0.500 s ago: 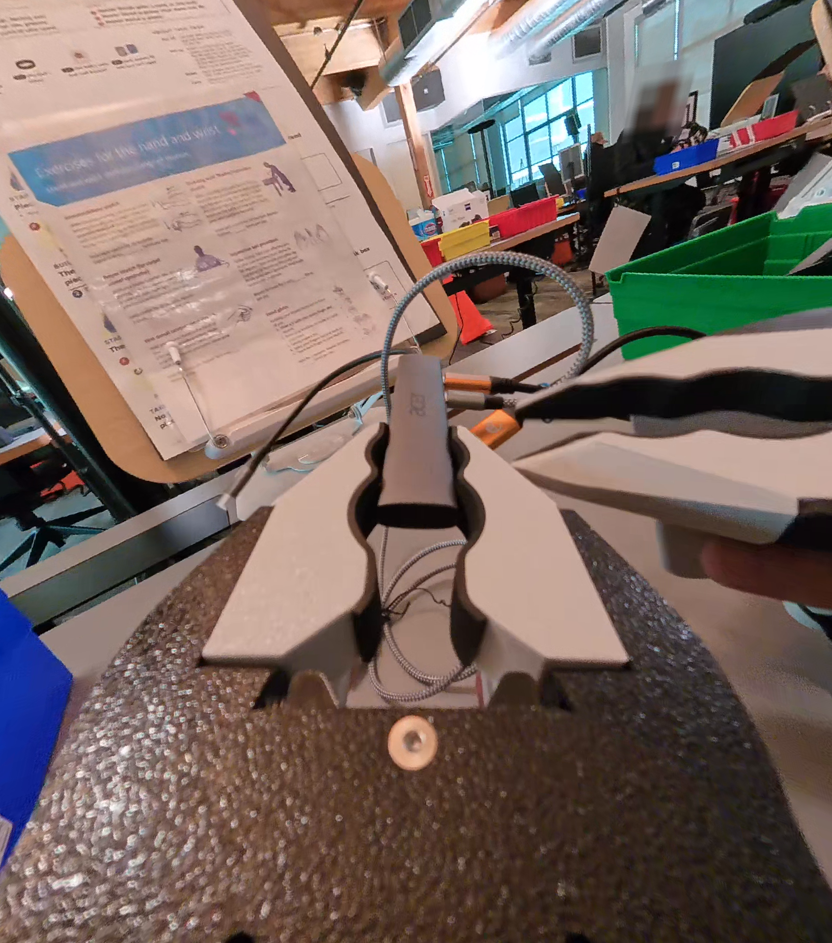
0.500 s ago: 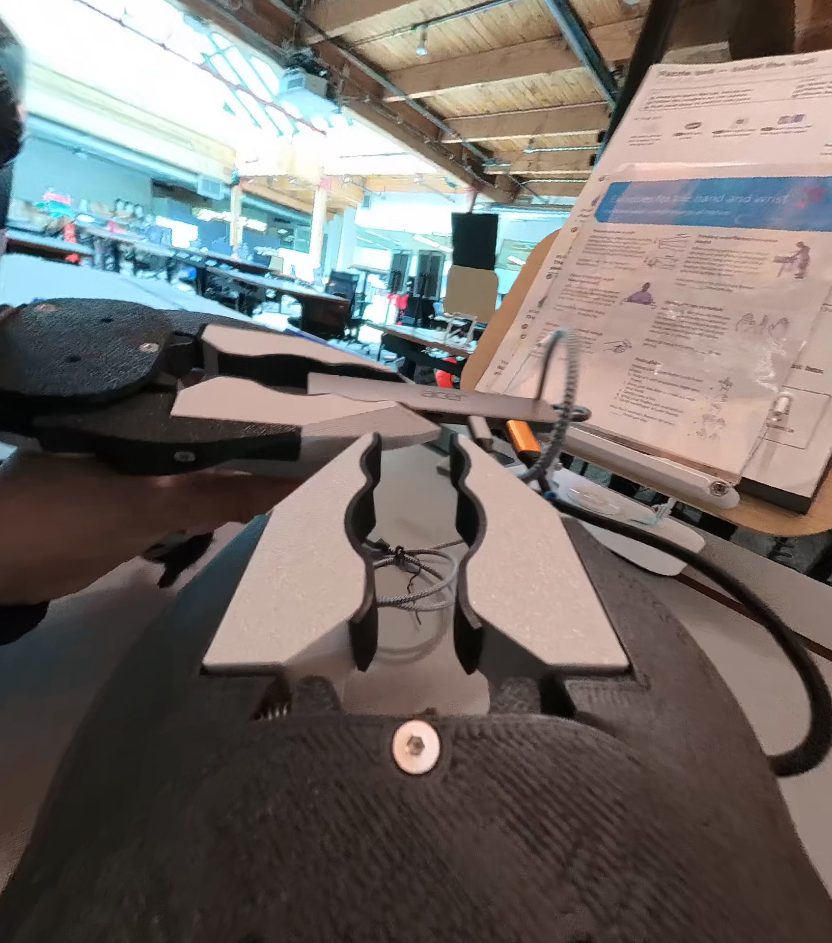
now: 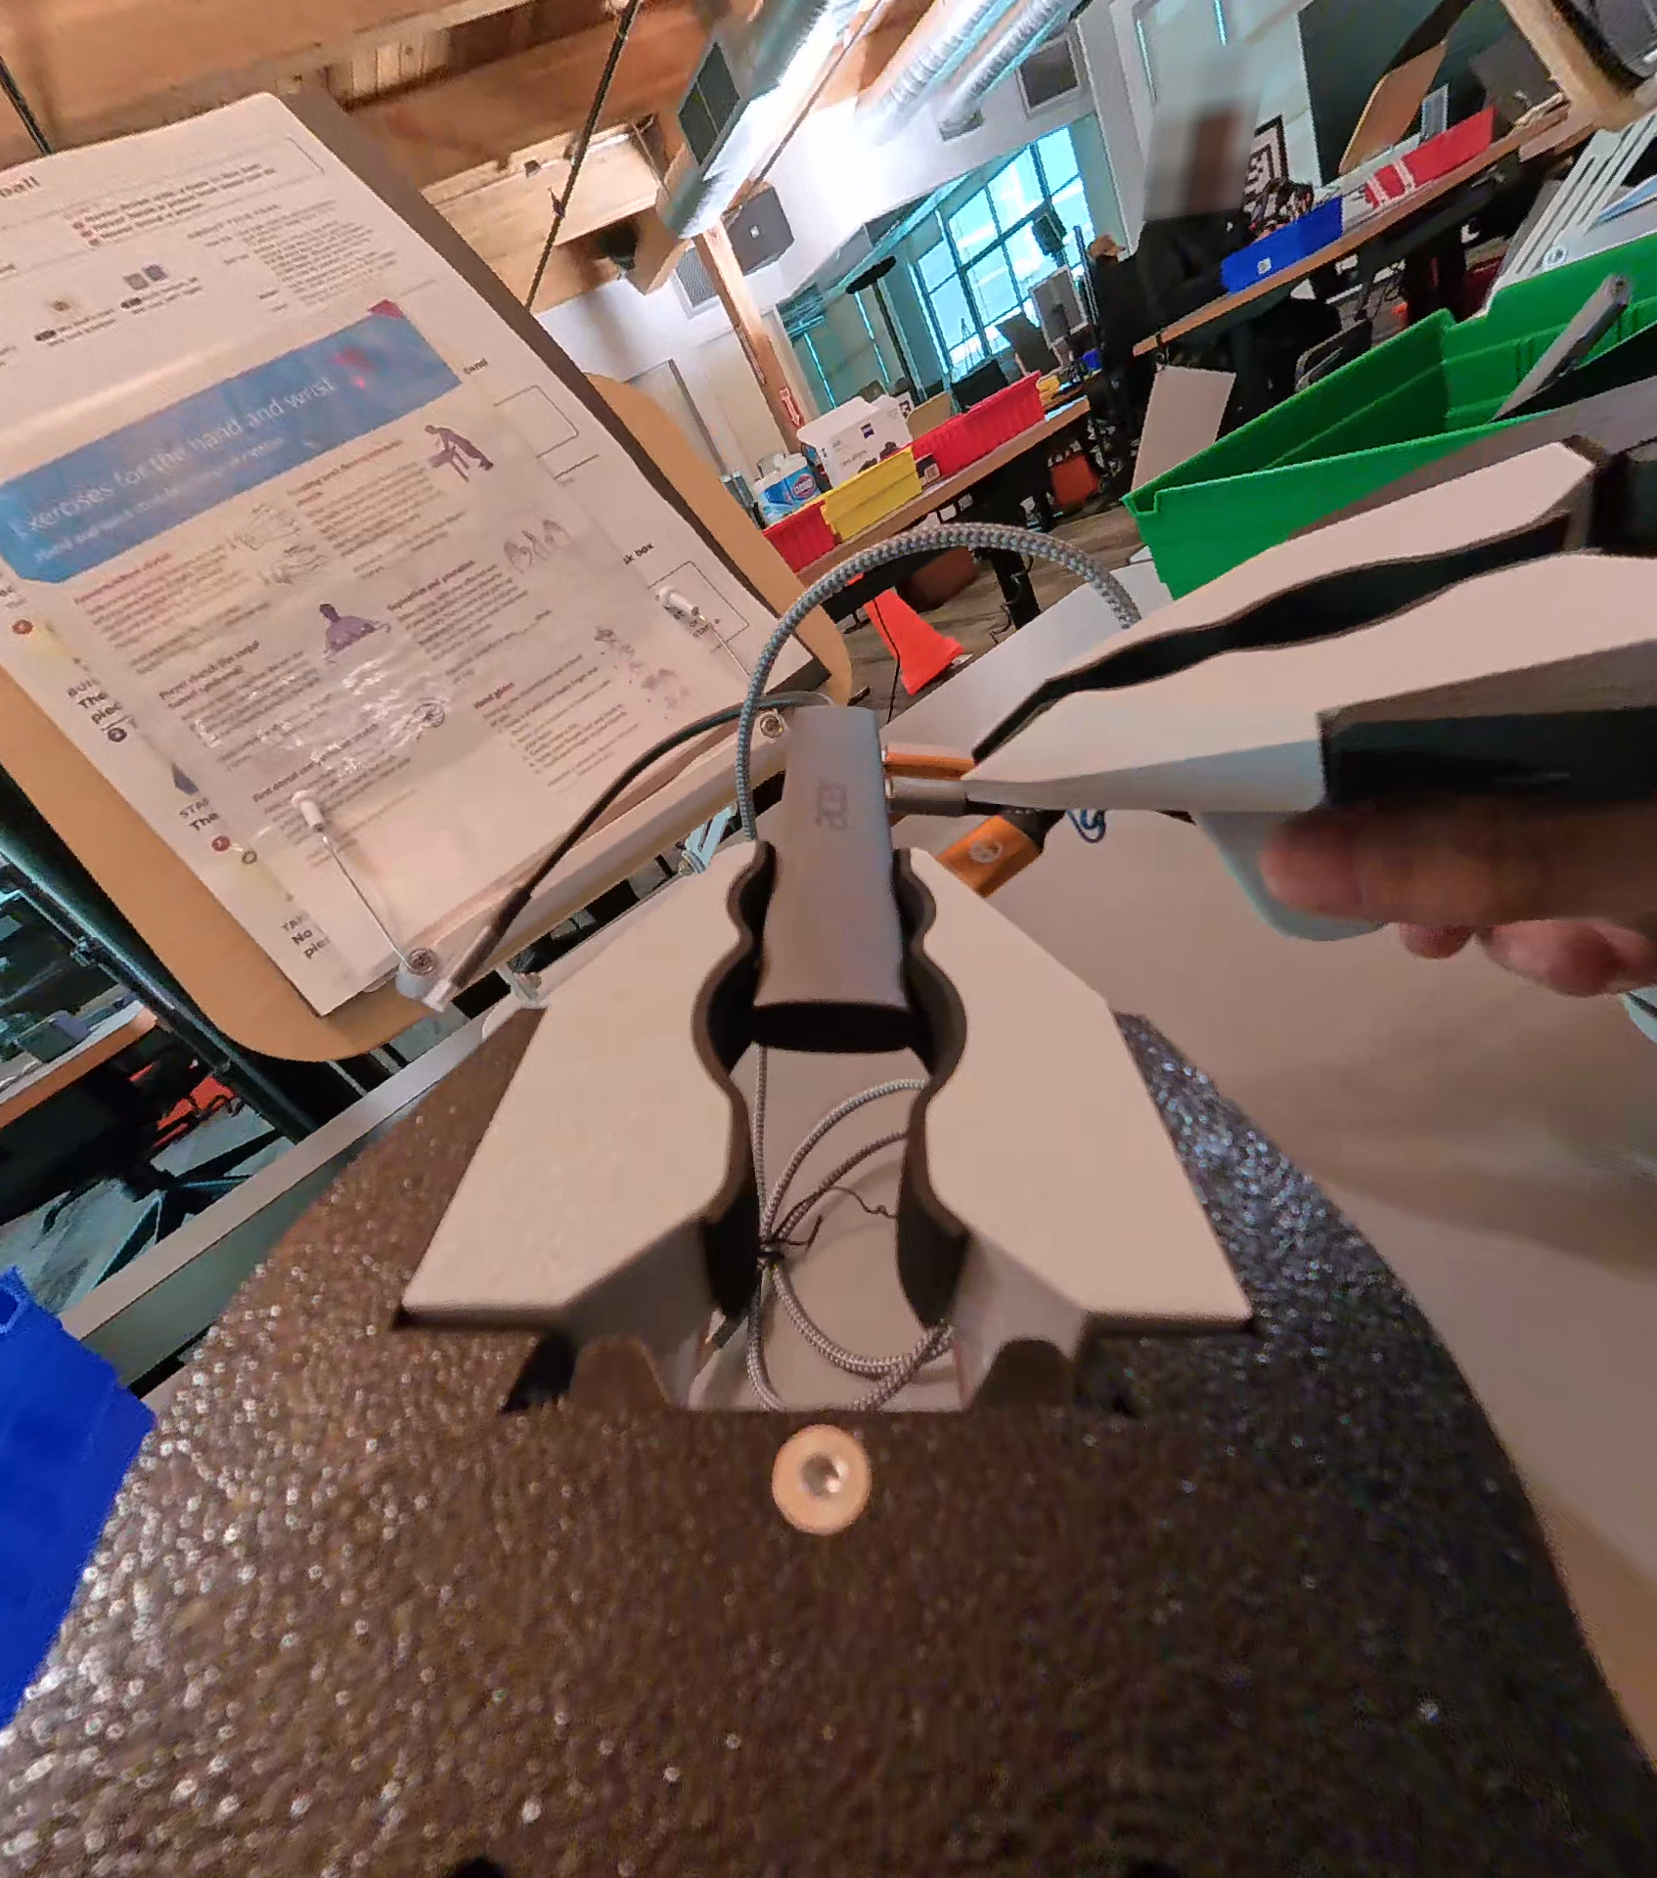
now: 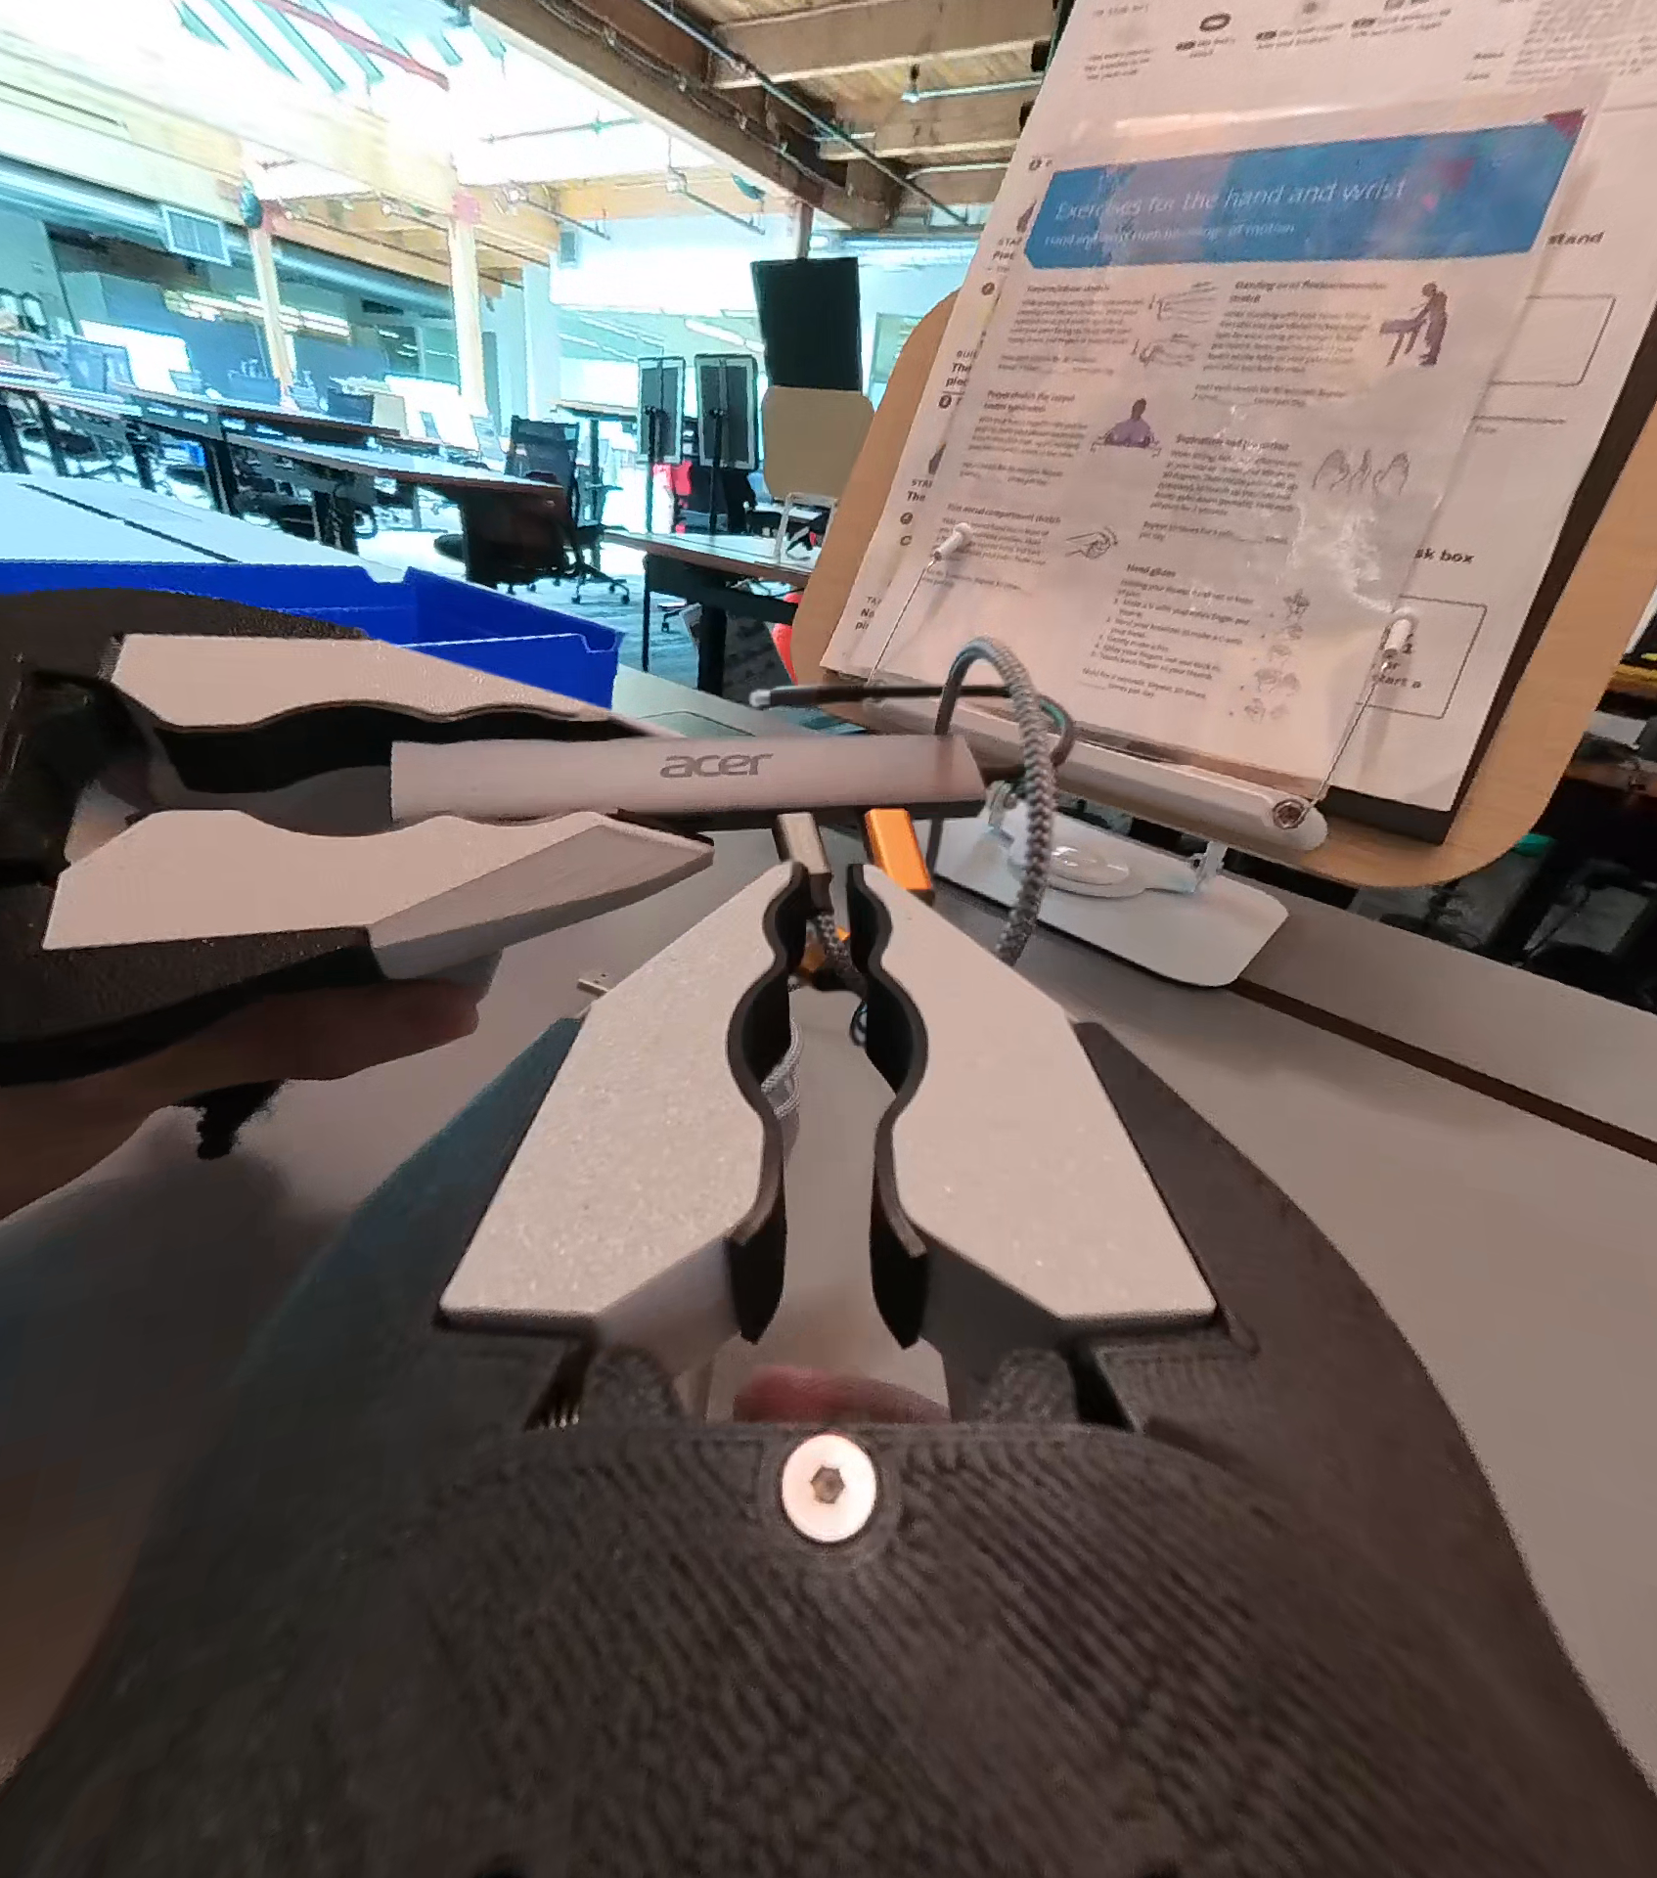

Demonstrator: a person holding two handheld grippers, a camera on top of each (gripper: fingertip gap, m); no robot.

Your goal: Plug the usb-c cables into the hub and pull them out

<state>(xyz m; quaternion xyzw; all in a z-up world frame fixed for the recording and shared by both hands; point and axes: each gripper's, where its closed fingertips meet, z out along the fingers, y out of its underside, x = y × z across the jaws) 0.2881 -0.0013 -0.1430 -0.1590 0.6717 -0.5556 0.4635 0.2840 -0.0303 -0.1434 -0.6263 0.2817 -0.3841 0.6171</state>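
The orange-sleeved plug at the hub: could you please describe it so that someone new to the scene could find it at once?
Start at the tilted document stand at the back of the table. In front of it the left gripper holds a slim grey hub level in the air. The orange-sleeved plug sits in the hub's near side, right of a grey metal plug; only its sleeve is orange.

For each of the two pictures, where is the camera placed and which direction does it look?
Left wrist view: sits on the left claw, looks forward along its fingers at the grey hub it clamps; the right claw and a hand enter from the right.
Right wrist view: sits on the right claw, looks toward the document stand; the left claw enters from the left, holding the hub.
Both share the hub, orange plug, braided cable and stand.
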